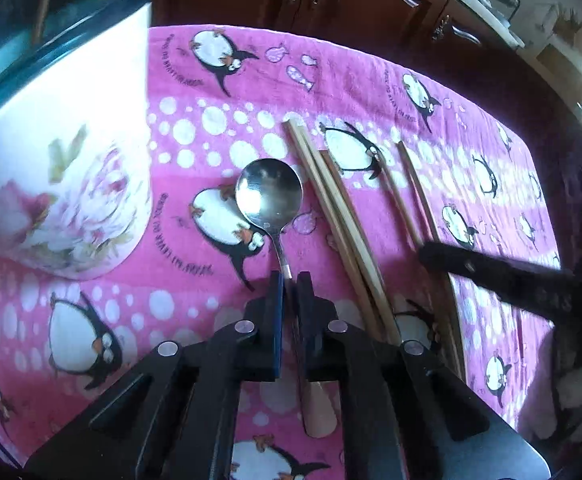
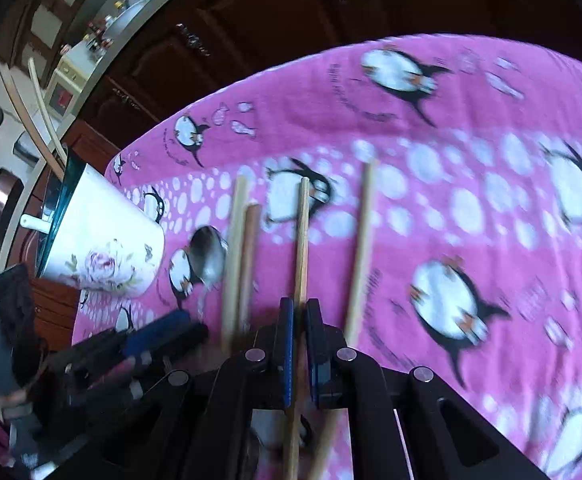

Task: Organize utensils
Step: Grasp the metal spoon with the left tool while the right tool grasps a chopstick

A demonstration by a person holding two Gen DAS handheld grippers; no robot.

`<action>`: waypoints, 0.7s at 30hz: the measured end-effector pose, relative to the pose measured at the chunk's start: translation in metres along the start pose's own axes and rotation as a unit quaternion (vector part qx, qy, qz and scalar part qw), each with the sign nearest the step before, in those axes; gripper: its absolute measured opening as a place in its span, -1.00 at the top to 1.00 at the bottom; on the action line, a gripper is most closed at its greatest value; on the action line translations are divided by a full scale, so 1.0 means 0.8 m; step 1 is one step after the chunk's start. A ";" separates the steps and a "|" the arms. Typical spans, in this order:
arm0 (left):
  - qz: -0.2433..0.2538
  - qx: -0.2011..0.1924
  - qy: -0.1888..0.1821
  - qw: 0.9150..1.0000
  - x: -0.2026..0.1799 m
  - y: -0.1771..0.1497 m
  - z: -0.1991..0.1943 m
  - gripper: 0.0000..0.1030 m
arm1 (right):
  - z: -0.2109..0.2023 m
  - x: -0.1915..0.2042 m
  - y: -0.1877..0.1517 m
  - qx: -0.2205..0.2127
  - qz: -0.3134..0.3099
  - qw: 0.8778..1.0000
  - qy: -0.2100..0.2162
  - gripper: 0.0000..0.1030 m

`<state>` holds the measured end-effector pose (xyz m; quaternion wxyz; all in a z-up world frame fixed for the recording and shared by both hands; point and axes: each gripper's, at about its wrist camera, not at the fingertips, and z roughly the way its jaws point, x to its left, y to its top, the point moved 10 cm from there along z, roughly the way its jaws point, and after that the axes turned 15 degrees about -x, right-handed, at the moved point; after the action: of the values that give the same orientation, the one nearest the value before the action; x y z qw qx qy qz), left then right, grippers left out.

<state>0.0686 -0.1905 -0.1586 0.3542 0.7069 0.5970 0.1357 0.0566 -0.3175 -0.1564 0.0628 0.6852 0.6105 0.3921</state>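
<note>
Left tool (image 1: 289, 278) — your jaws are pinched on the neck of the spoon (image 1: 269, 194), just below its bowl; the bowl lies face up at centre frame on the pink penguin cloth (image 1: 195, 60) covering the worktop, and the pale handle end shows beneath the tool body.

Right tool (image 2: 299, 306) — your jaws are clamped narrow on one chopstick (image 2: 302, 236), which runs up from between the pads toward mid-frame.

Other chopsticks: a pair (image 2: 239, 248) left of the held one, lying side by side, and a single (image 2: 361, 248) to its right, all flat on the cloth.

Floral holder (image 1: 67, 184), white with a blue rim, stands at left of the left wrist view, near the spoon bowl but apart from it; two sticks (image 2: 37, 120) stand in it.
</note>
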 end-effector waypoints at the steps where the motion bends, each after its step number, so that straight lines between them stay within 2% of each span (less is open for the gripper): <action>1: -0.002 0.003 -0.003 1.000 0.001 -0.004 -0.006 0.91 | -0.006 0.000 -0.008 0.007 0.002 1.000 0.008 0.90; 8: -0.009 0.040 -0.005 0.999 0.011 -0.072 -0.071 0.94 | -0.032 0.023 -0.065 0.067 -0.047 0.996 0.042 0.90; 10: -0.016 0.052 -0.015 0.998 0.007 -0.089 -0.081 0.94 | -0.032 0.027 -0.070 0.069 -0.069 0.995 0.034 0.90; 11: -0.013 0.050 -0.022 0.998 0.005 -0.091 -0.086 0.83 | -0.031 0.028 -0.072 0.066 -0.075 0.995 0.028 0.88; 12: -0.013 0.045 -0.032 0.998 0.004 -0.088 -0.089 0.74 | -0.028 0.029 -0.069 0.062 -0.080 0.995 0.020 0.84; 14: -0.016 0.034 -0.042 0.998 0.009 -0.078 -0.091 0.33 | -0.021 0.032 -0.062 0.055 -0.089 0.994 0.009 0.84; 18: 0.020 0.009 -0.025 0.999 0.033 -0.047 -0.079 0.29 | -0.006 0.036 -0.043 0.049 -0.114 0.992 -0.010 0.82; 21: 0.041 0.012 -0.044 0.998 0.038 -0.033 -0.062 0.22 | 0.005 0.034 -0.034 0.055 -0.112 0.992 -0.014 0.73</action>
<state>0.0261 -0.1438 -0.1473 0.3658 0.7399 0.5534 0.1120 0.0362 -0.2852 -0.1622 0.0773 0.6208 0.7027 0.3390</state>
